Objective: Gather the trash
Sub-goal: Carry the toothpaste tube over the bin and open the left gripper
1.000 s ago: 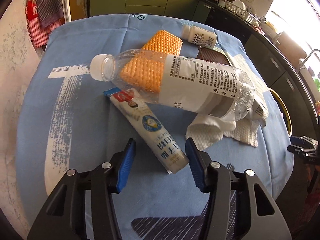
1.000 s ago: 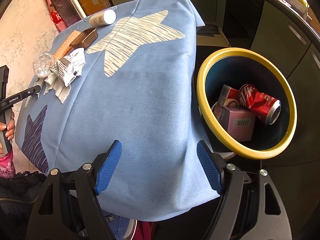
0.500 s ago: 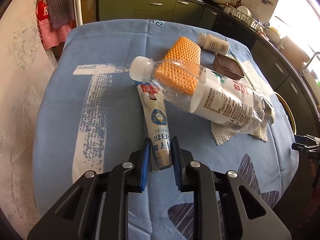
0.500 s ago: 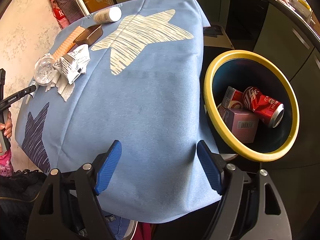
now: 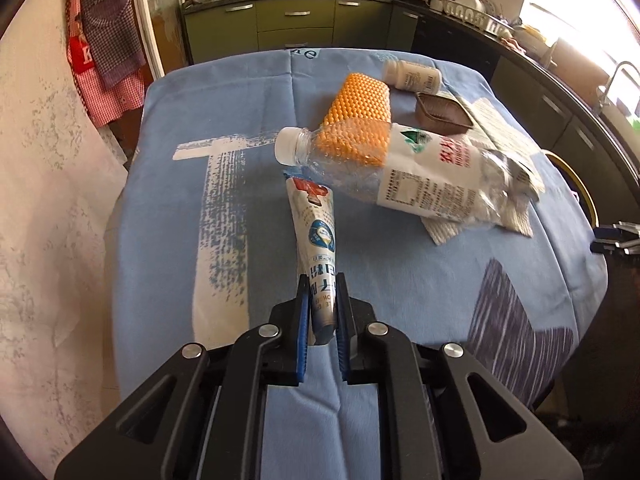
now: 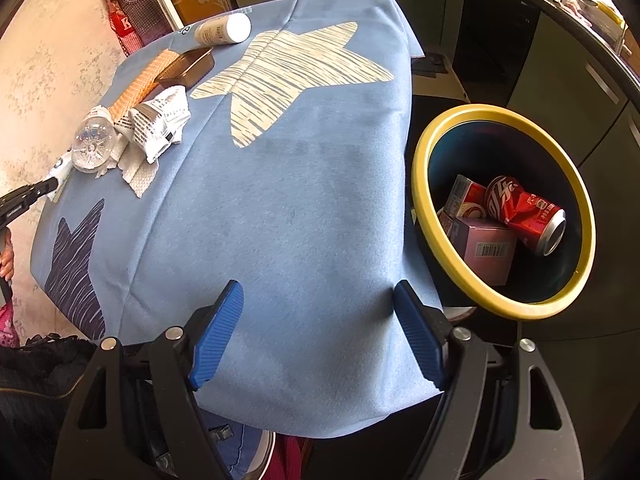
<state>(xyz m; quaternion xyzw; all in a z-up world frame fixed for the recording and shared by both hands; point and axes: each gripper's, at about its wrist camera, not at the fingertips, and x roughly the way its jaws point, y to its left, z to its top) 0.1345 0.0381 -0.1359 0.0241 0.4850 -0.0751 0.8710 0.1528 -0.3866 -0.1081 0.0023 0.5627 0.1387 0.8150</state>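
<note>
A white toothpaste tube (image 5: 316, 232) lies lengthwise on the blue tablecloth (image 5: 168, 240), its cap end under a crushed clear plastic bottle (image 5: 400, 168). My left gripper (image 5: 322, 280) is closing on the tube's flat end, and both blue pads press on it. A crumpled paper towel (image 5: 444, 230) sits under the bottle's base. In the right wrist view my right gripper (image 6: 320, 300) hangs open over the cloth's near edge with nothing between its fingers. The yellow-rimmed bin (image 6: 500, 304) stands just right of it, holding a red can (image 6: 528, 216) and a pink box (image 6: 486, 248).
Behind the bottle lie an orange sponge (image 5: 362, 98), a small white bottle (image 5: 412, 75) and a brown plastic tray (image 5: 440, 114). Green kitchen cabinets (image 5: 296, 24) run along the back and right. Bare cloth with a pale star print (image 6: 288, 76) lies between the clutter and the bin.
The left gripper's jaws closed from wide apart onto the tube's end, and the hand drew back and rose slightly. The right gripper stayed open and nearly still.
</note>
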